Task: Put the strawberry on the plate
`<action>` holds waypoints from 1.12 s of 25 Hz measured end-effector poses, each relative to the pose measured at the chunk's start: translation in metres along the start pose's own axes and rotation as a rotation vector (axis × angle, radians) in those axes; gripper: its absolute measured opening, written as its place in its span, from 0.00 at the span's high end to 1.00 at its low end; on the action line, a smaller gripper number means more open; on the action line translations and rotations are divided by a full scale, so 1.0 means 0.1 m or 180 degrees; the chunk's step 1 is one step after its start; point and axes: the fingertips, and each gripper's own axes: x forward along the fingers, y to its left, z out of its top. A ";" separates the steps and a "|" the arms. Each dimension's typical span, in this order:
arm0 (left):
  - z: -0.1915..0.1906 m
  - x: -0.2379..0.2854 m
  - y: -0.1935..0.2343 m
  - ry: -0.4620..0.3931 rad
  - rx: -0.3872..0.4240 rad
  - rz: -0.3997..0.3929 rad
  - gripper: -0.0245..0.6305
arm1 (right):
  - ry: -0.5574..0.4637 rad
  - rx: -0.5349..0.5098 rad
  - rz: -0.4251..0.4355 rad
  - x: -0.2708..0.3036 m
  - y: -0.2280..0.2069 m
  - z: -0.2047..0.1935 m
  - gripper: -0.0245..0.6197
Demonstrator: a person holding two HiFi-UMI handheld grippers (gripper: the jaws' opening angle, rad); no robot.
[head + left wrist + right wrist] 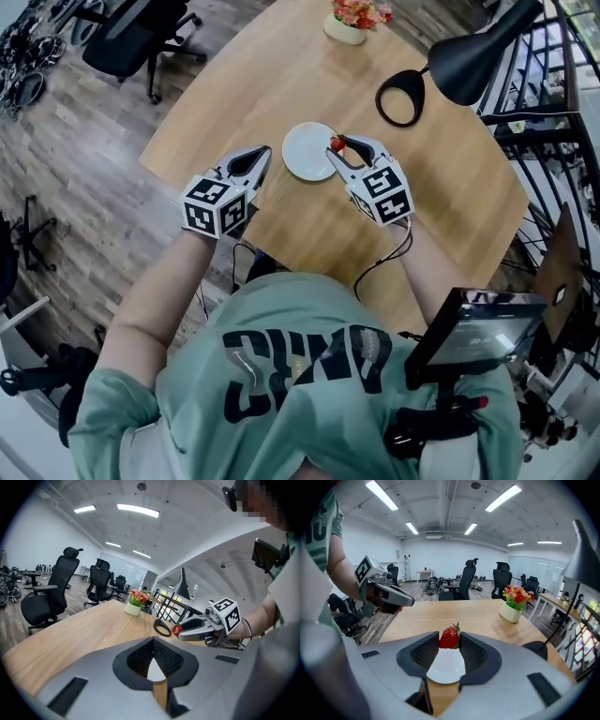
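Observation:
A red strawberry [449, 637] with a green leaf sits pinched between the tips of my right gripper [450, 639], held in the air over the near edge of the white plate [446, 668]. In the head view the strawberry [337, 143] hangs at the right rim of the plate [307, 151], with the right gripper [341, 145] coming in from the right. My left gripper [263, 153] hovers just left of the plate, jaws together and empty. The left gripper view shows its closed tips [153, 641] and, beyond them, the right gripper [180, 630] carrying the strawberry [176, 630].
A black lamp with a ring base [400, 97] stands at the back right of the wooden table [281, 66]. A white pot of flowers [354, 18] sits at the far edge. Office chairs [141, 36] stand on the floor at left; black metal shelving [553, 141] stands at right.

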 end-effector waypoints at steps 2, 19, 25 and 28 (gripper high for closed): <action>-0.11 -0.01 0.09 0.0050 -0.0041 0.0046 0.96 | 0.0077 -0.0022 0.0054 0.16 0.07 -0.11 0.74; -0.57 0.02 0.26 0.0276 -0.0044 0.0053 0.96 | 0.0551 -0.0202 0.0200 0.89 0.22 -0.74 0.74; -0.60 -0.02 0.25 0.0304 -0.0068 0.0045 0.96 | 0.0569 -0.0203 0.0162 0.98 0.19 -0.79 0.74; -0.66 -0.03 0.26 0.0315 -0.0076 0.0040 0.96 | 0.0571 -0.0198 0.0152 1.05 0.21 -0.84 0.74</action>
